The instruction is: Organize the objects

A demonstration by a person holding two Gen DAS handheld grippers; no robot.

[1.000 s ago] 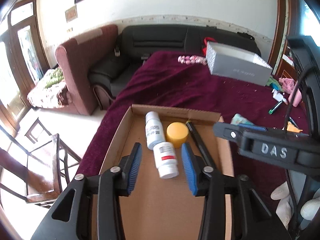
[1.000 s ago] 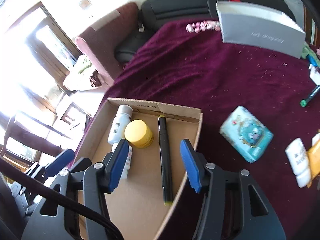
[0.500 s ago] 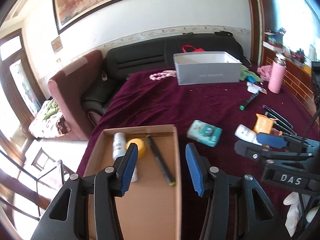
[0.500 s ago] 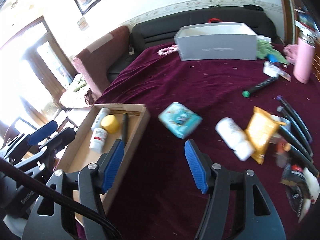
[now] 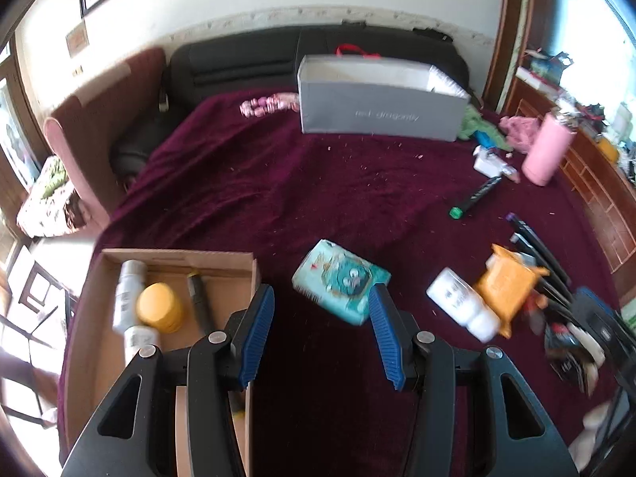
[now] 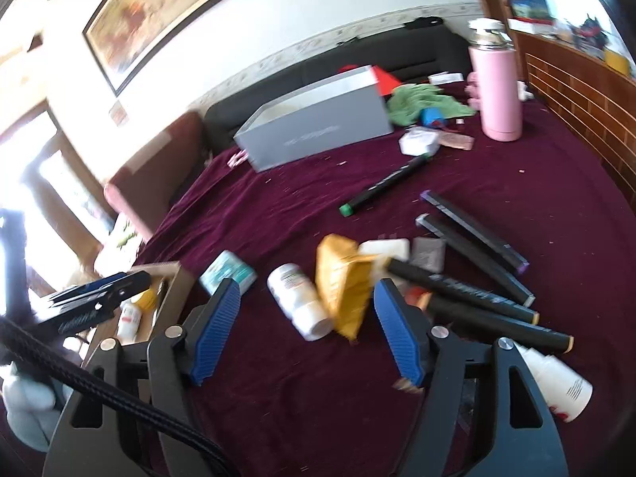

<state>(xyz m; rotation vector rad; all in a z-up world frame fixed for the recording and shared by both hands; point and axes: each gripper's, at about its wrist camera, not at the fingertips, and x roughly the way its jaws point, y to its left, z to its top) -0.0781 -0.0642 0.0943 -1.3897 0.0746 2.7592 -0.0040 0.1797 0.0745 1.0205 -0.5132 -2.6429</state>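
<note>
A shallow cardboard tray [image 5: 177,256] sits at the left edge of the maroon cloth and holds two white bottles [image 5: 126,292], a yellow jar [image 5: 159,309] and a black marker [image 5: 200,300]. My left gripper [image 5: 320,328] is open and empty, just right of the tray, with a teal tissue pack [image 5: 342,280] ahead of it. My right gripper [image 6: 306,328] is open and empty over a white bottle [image 6: 298,300] and a yellow packet [image 6: 344,286]. Black markers [image 6: 473,238] lie to its right.
A grey box [image 5: 377,105] stands at the back of the table, a pink flask [image 6: 497,91] at the back right. A green-capped marker [image 6: 383,185] lies mid-table. Another white bottle [image 6: 556,381] lies near right. A sofa and armchair stand beyond the table.
Both grippers have swung right, away from the tray. The left one now points past the tray's right edge; the right one now faces the loose bottle, packet and markers.
</note>
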